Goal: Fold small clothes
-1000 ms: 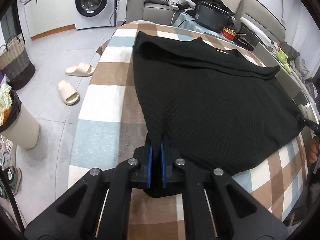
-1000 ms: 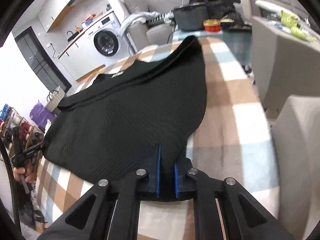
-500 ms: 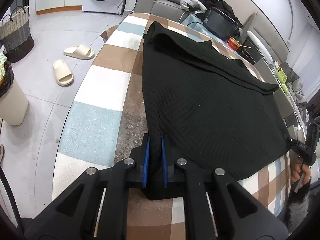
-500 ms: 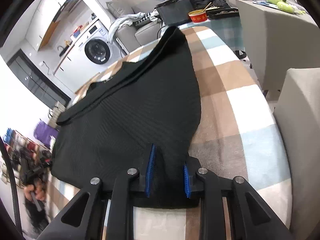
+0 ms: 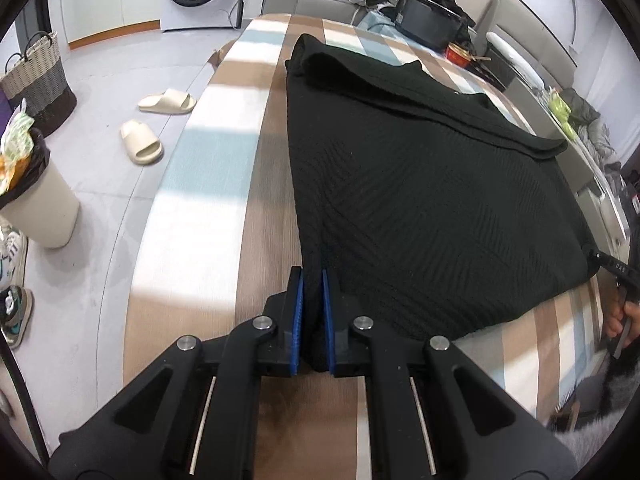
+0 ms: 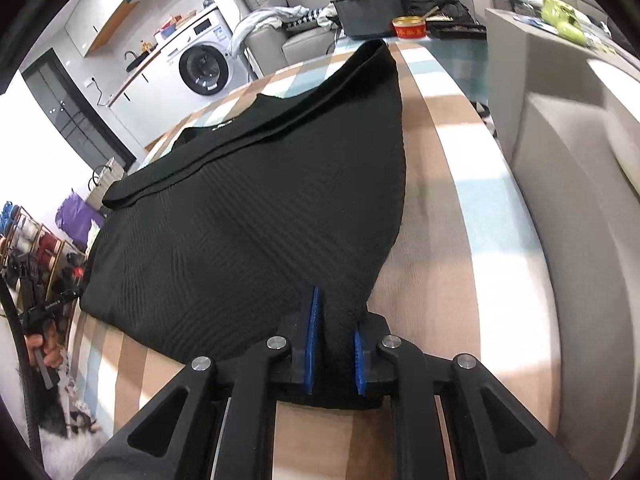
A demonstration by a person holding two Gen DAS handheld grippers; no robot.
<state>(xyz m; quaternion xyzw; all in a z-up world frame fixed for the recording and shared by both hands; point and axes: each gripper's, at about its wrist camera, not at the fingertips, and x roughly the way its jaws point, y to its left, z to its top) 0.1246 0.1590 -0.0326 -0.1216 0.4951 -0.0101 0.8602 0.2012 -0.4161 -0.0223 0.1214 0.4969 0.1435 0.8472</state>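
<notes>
Black garment (image 5: 420,200): near left corner hidden between left tongs (image 5: 311,312); near right corner hidden inside right tongs (image 6: 335,344). Checked bench (image 5: 192,208): middle covered by garment, near edge blurred. Label at collar (image 6: 224,125): too small to read. Hand (image 6: 44,344): cut off at left edge.

The left matte-black plastic claw (image 5: 312,296) has blue ribbed pads (image 5: 297,312); silver round screws (image 5: 264,323) stud its linkage. The right matte-black plastic claw (image 6: 335,332) looks alike.

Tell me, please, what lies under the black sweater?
The black sweater lies on the checked tablecloth. Whatever else lies beneath is covered.
</notes>
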